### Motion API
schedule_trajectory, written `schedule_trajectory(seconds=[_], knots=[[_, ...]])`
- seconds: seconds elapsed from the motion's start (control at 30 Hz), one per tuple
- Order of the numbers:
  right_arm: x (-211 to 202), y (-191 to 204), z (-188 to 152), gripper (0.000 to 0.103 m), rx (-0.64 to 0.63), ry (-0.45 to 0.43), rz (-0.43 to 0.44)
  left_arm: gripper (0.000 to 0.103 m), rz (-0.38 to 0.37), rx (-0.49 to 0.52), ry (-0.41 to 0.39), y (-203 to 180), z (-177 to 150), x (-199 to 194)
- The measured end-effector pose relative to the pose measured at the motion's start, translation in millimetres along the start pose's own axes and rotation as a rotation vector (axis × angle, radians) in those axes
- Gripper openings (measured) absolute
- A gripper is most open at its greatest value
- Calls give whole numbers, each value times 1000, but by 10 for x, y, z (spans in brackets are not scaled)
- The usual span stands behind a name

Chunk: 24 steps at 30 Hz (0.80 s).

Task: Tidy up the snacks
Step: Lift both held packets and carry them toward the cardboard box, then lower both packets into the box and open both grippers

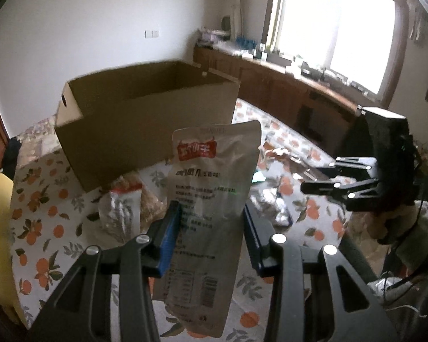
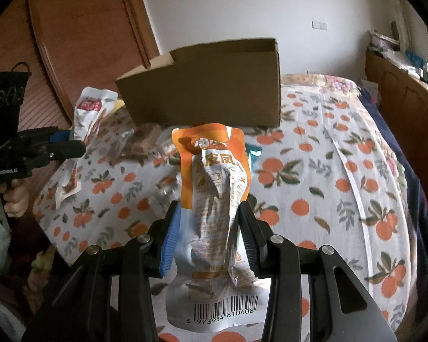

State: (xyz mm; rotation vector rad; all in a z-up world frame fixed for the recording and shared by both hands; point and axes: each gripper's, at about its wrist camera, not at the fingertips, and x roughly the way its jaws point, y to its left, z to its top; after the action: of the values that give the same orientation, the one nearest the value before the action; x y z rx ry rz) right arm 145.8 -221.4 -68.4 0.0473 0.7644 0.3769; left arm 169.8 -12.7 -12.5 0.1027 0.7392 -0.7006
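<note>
1. Left wrist view: my left hand-held gripper (image 1: pixel 211 222) is clamped on a white snack pouch (image 1: pixel 211 199) with a red label, held upright just in front of the open cardboard box (image 1: pixel 145 119). More packets (image 1: pixel 122 213) lie on the bed (image 1: pixel 42 199) near the box.

2. Right wrist view: my right hand-held gripper (image 2: pixel 209 228) grips an orange-and-silver snack pouch (image 2: pixel 214 199), lifted above the orange-print bed (image 2: pixel 342 171), in front of the box (image 2: pixel 208 91).

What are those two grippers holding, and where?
Left gripper: white snack pouch with red label, mid-body. Right gripper: orange-and-silver snack pouch, mid-body.
</note>
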Motion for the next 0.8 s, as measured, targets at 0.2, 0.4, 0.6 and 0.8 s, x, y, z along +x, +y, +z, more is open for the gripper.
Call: schedule_trajectory(seconds=[0.2,0.4,0.6,0.8], knots=[[-89,89,317,41,-52,-43,6,41,12,-21,-88,18,252,-182],[-131,149,808,41,-108,-99,13,41,63,-23,-151,124,644,-208],[-88,216,1314,41,-166,-142,21,41,90,-8,-181,263,1025,-133],[70,224,1745,41,-204,-168,27,41,127,7,-204,463,1402,-34]])
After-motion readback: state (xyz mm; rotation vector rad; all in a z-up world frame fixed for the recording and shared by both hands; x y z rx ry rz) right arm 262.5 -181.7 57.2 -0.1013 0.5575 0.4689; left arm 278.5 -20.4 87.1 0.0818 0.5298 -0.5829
